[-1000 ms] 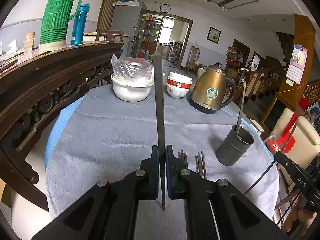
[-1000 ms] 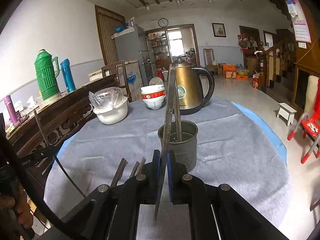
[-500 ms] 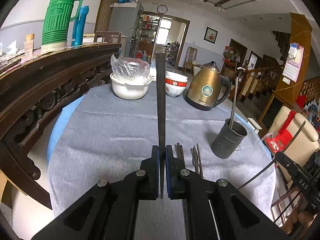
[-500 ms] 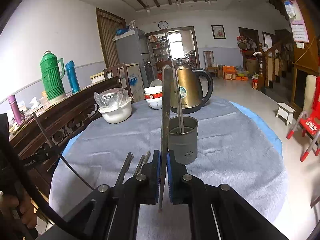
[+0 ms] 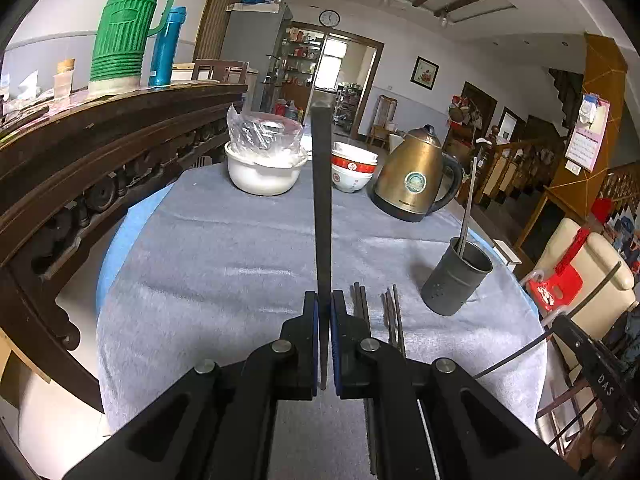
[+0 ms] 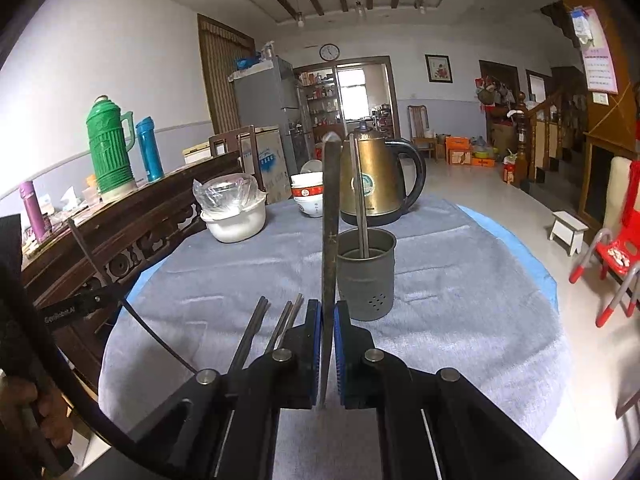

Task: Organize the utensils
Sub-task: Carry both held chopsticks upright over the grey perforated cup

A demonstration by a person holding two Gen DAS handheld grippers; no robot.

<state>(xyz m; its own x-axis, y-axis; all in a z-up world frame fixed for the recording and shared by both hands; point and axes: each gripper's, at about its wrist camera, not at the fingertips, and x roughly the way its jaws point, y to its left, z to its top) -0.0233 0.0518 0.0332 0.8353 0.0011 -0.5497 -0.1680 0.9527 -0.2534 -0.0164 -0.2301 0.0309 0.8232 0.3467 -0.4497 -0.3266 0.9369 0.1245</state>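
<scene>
My left gripper (image 5: 324, 300) is shut on a dark chopstick (image 5: 322, 208) that stands up and away from the jaws. My right gripper (image 6: 327, 308) is shut on a worn metal chopstick (image 6: 331, 220) with a pointed tip. A grey metal utensil cup (image 6: 366, 272) (image 5: 456, 280) stands on the grey cloth just beyond and right of the right gripper, one metal chopstick (image 6: 359, 196) upright in it. Several loose chopsticks (image 6: 272, 320) (image 5: 376, 312) lie on the cloth between the two grippers.
A brass kettle (image 6: 376, 176), stacked red-and-white bowls (image 5: 352, 172) and a white bowl covered with plastic (image 5: 264, 160) stand at the far side of the round table (image 5: 200, 248). A carved wooden sideboard (image 5: 100, 148) with a green thermos (image 5: 124, 28) runs along the left. A hand (image 6: 28, 412) holds the other gripper's handle.
Both grippers have drawn back a little from the far side of the table, each still holding its chopstick. The cup and kettle look smaller and farther away.
</scene>
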